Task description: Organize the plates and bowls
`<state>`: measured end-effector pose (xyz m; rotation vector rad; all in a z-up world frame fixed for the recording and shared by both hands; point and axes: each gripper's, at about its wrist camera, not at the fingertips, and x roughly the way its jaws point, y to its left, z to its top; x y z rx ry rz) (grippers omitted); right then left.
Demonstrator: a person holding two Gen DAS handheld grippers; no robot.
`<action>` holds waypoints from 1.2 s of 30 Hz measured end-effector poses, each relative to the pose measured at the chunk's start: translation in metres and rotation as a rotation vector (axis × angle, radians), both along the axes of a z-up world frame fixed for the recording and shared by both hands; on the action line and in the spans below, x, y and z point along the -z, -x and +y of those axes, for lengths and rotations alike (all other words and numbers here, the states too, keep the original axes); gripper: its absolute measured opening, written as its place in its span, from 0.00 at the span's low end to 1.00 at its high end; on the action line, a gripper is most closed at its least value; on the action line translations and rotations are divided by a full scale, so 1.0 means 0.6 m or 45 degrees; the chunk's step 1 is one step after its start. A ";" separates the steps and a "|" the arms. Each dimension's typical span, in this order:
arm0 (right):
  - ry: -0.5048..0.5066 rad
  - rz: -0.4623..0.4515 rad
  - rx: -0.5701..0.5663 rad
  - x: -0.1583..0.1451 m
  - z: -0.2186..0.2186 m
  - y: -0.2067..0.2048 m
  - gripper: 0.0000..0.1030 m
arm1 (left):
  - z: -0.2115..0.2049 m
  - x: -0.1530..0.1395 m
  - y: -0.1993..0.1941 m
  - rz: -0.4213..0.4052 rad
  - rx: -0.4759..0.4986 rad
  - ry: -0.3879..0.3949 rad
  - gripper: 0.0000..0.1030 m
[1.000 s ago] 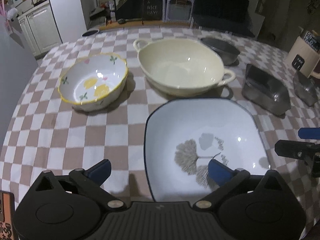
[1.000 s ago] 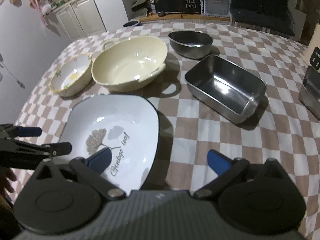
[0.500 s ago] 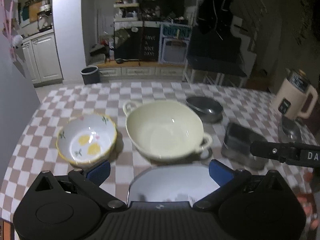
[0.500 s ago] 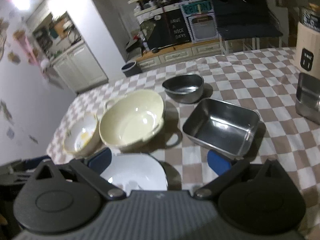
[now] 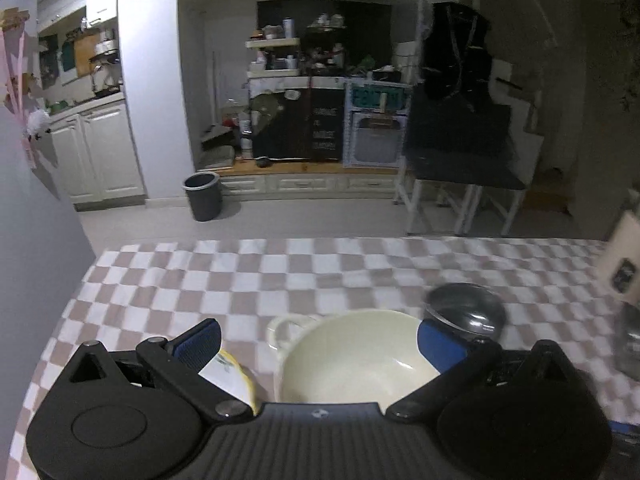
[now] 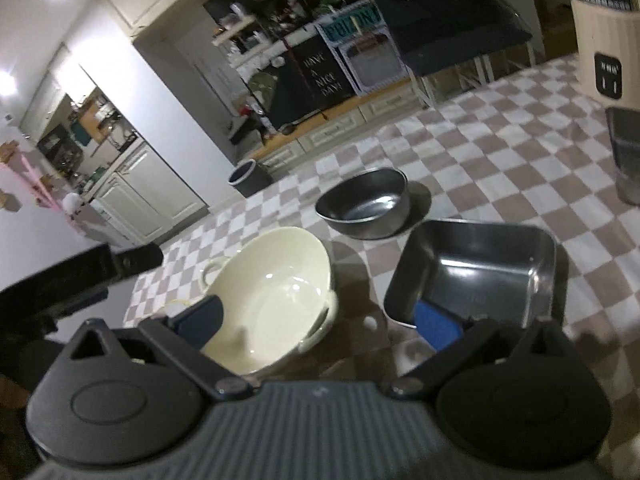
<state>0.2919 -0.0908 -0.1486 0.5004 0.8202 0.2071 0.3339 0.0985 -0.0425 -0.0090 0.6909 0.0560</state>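
Note:
A cream two-handled bowl (image 5: 352, 356) (image 6: 276, 300) stands on the checkered table, just ahead of both grippers. Only a yellow-rimmed edge of the flowered bowl (image 5: 236, 380) shows, behind the left finger in the left wrist view. A round dark metal bowl (image 5: 466, 310) (image 6: 364, 208) sits further back to the right. A rectangular steel tray (image 6: 476, 268) lies to the right of the cream bowl. My left gripper (image 5: 320, 344) is open and holds nothing; it also shows as a dark bar, the left gripper (image 6: 80, 276), at the left edge of the right wrist view. My right gripper (image 6: 320, 316) is open with nothing between its fingers. The white square plate is out of sight.
The checkered tablecloth (image 5: 280, 276) stretches back to the table's far edge. A cream kettle (image 6: 604, 36) and another steel container (image 6: 626, 152) stand at the right. Beyond the table are a dark bin (image 5: 202, 196), white cabinets (image 5: 100, 152) and a dark bench (image 5: 464, 176).
Both cameras have tilted up and pulled back: the white square plate has dropped out of view below, and the room beyond the table now fills the upper frames. Both grippers stay open.

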 end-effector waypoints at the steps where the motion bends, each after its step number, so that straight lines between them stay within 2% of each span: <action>1: 0.000 0.010 0.005 0.004 0.001 -0.002 1.00 | 0.009 0.008 -0.013 0.010 -0.017 -0.017 1.00; 4: -0.038 0.088 0.027 0.021 0.002 -0.018 1.00 | 0.030 0.032 -0.050 0.023 -0.053 -0.096 1.00; 8: -0.136 0.178 -0.002 0.038 -0.001 -0.041 0.99 | 0.054 0.063 -0.094 0.037 -0.064 -0.104 1.00; 11: -0.174 0.233 -0.006 0.046 -0.002 -0.052 0.88 | 0.067 0.093 -0.119 0.084 -0.095 -0.121 0.99; 14: -0.185 0.275 -0.009 0.059 -0.003 -0.063 0.72 | 0.074 0.122 -0.140 0.127 -0.096 -0.105 0.98; 16: -0.177 0.290 -0.013 0.064 -0.005 -0.066 0.56 | 0.072 0.139 -0.148 0.152 -0.088 -0.131 0.97; 18: -0.173 0.314 -0.013 0.070 -0.007 -0.067 0.47 | 0.071 0.146 -0.151 0.143 -0.098 -0.136 0.98; 21: -0.223 0.342 -0.029 0.080 -0.011 -0.071 0.41 | 0.077 0.147 -0.153 0.149 -0.100 -0.069 0.98; 25: -0.221 0.328 -0.101 0.074 0.003 -0.074 0.24 | 0.081 0.143 -0.148 0.137 -0.080 -0.126 0.98; 27: -0.201 0.321 -0.135 0.072 0.015 -0.076 0.19 | 0.086 0.139 -0.145 0.134 -0.097 -0.125 0.98; 32: -0.147 0.307 -0.147 0.070 0.026 -0.081 0.18 | 0.098 0.136 -0.140 0.155 -0.115 -0.129 0.98; 36: -0.070 0.276 -0.174 0.067 0.040 -0.086 0.19 | 0.095 0.145 -0.148 0.236 -0.122 -0.164 0.96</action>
